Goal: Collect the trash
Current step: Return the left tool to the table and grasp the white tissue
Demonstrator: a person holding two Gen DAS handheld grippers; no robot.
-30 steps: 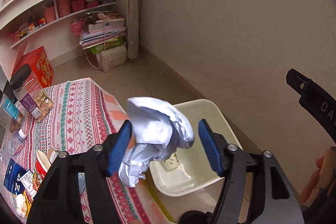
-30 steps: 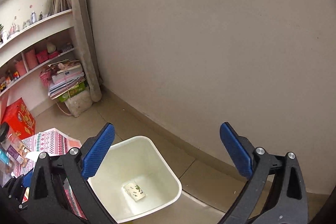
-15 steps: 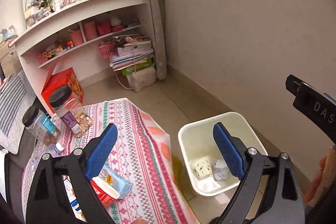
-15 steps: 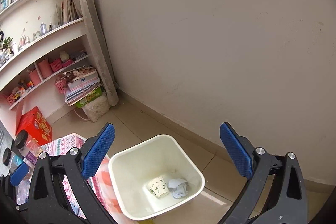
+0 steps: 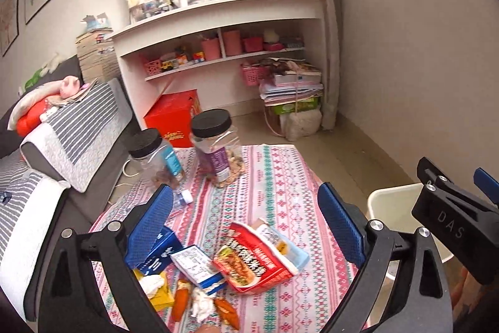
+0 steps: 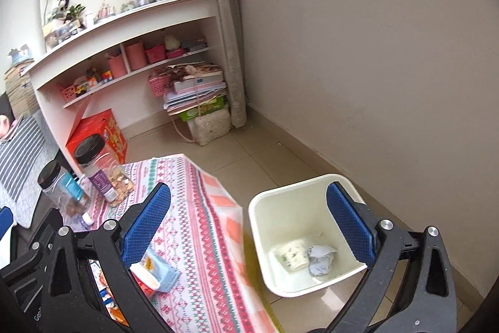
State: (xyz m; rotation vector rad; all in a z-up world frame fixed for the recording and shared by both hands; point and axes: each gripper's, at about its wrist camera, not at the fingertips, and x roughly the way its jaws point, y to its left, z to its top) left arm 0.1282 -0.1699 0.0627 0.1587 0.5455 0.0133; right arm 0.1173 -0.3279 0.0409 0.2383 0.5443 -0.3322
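The left gripper (image 5: 246,227) stands wide with nothing between its blue pads; its jaws have just been opening. The right gripper (image 6: 249,223) is equally spread and empty. In the right wrist view the bin (image 6: 280,195) sits at four o'clock, holding a paper cup (image 6: 291,253) and a crumpled paper (image 6: 321,259). More trash lies on the tablecloth (image 5: 274,177) at six o'clock in the left view: a red wrapper (image 5: 249,264), a tissue (image 5: 202,303). A good next pick would likely come down over one loose piece, clear of the jars (image 5: 215,145). The pile's near edge is cut off, and the black gripper frame hides part of it.
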